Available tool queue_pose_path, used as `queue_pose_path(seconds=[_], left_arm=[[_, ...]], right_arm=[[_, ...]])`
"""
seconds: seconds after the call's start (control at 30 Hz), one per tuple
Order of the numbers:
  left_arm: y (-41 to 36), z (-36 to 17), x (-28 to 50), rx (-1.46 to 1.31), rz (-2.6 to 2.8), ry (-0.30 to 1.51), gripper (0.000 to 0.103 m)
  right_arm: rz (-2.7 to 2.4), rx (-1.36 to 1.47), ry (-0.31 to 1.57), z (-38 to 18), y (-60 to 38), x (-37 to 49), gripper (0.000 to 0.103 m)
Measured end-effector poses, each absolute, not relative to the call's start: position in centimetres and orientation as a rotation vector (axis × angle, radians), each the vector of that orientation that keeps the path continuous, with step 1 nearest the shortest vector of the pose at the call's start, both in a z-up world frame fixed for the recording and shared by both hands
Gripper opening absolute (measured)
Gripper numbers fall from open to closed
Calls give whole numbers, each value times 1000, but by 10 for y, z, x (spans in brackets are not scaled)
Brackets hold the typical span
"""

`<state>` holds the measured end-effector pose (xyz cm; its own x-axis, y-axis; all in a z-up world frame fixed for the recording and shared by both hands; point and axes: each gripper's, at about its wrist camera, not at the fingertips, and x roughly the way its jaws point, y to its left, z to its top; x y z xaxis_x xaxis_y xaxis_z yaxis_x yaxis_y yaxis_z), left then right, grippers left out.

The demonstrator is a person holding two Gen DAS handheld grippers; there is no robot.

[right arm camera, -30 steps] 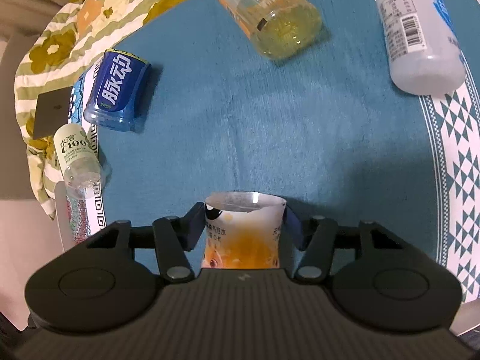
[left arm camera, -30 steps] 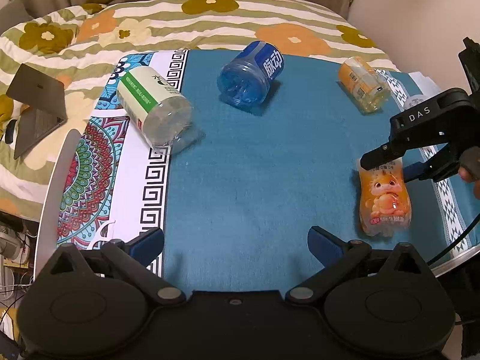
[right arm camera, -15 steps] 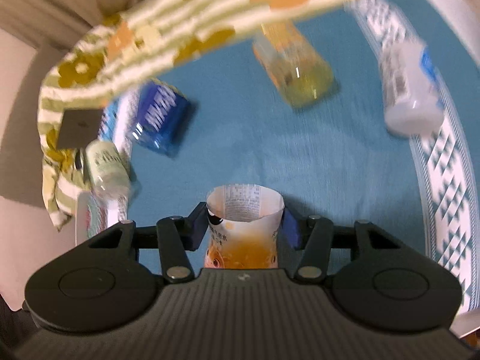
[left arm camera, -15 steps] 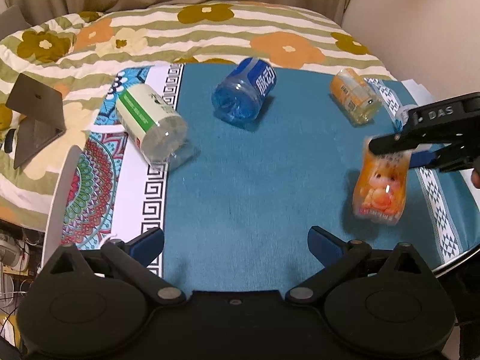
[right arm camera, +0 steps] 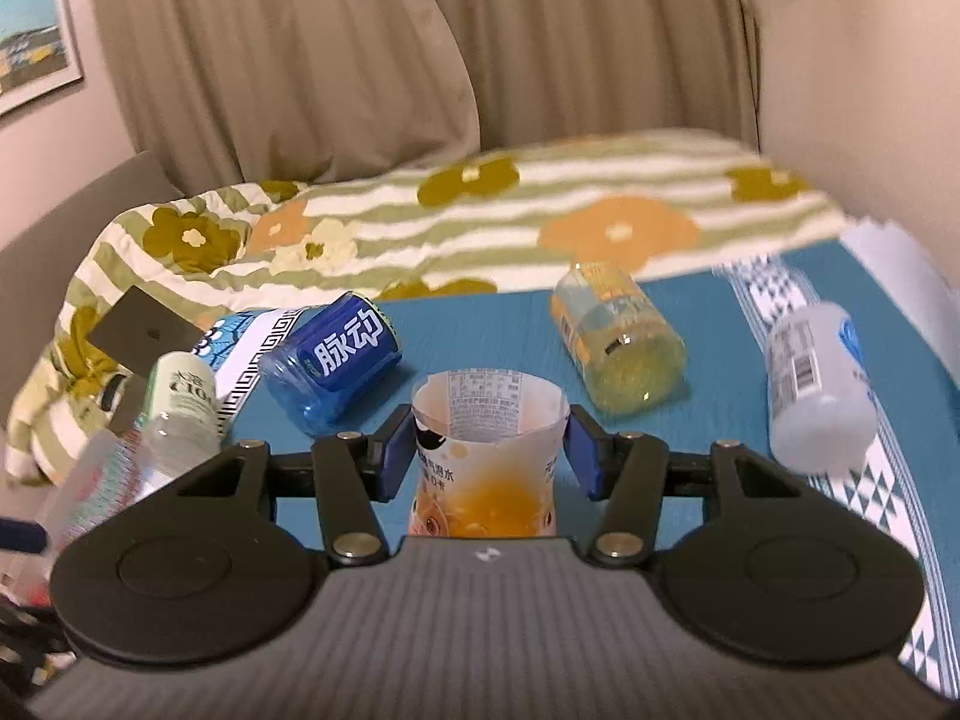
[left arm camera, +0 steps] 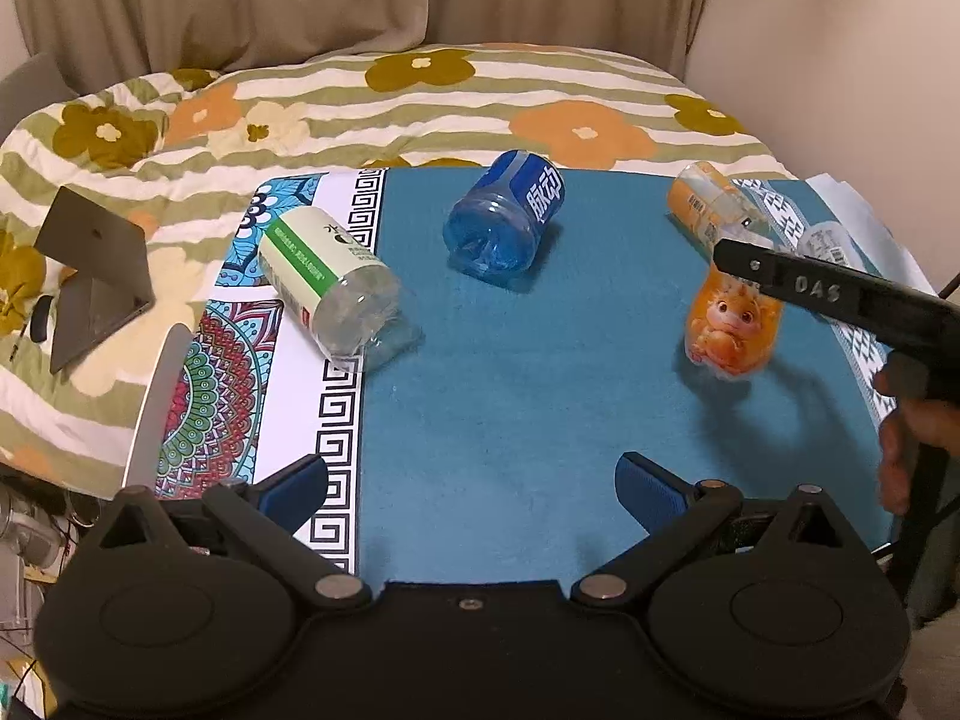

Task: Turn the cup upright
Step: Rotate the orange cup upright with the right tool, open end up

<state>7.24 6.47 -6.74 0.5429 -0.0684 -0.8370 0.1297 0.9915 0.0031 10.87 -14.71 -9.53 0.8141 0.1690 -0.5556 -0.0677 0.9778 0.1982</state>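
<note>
An orange cartoon-printed cup (left arm camera: 733,330) stands upright with its base at the teal mat (left arm camera: 540,360), at the right. My right gripper (right arm camera: 489,447) is shut on this cup (right arm camera: 489,456) near its open rim; it also shows in the left wrist view (left arm camera: 744,267). My left gripper (left arm camera: 471,480) is open and empty, low over the mat's front edge. Other cups lie on their sides: a blue one (left arm camera: 507,219), a green-labelled clear one (left arm camera: 327,282), a yellow one (left arm camera: 708,213) and a white one (right arm camera: 819,384).
The mat lies on a table against a flowered quilt (left arm camera: 420,102). A grey tablet stand (left arm camera: 90,276) sits on the quilt at left. Curtains (right arm camera: 420,60) hang behind. The mat's right edge has a white patterned border (right arm camera: 900,480).
My right gripper has lifted the orange cup off its side and turned it upright. The right wrist view swung from looking down to looking level. The left gripper stayed open.
</note>
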Motion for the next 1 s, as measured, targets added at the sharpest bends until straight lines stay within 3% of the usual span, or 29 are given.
queue_pose_path(seconds=[0.23,0.67,0.73,0.8,0.87,1.0], left_arm=[[65,-74,67,78,-128,997,103],[65,-73,62,53,-133,1000,103],[65,-73,61,55,-130,1004,103],[64,-72,61,54,-125,1005,103],[63,-71,59,50,-122,1002,103],[61,-64,57,48,-117,991,103]], right_arm=[[124,68,528,-112,-134,88,70],[134,27,569,-110,-126,68,72],[141,32,570,-110,-126,68,76],[134,34,566,-109,-126,68,94],[122,34,552,-107,-126,66,103],[120,50,572,-101,-129,69,103]])
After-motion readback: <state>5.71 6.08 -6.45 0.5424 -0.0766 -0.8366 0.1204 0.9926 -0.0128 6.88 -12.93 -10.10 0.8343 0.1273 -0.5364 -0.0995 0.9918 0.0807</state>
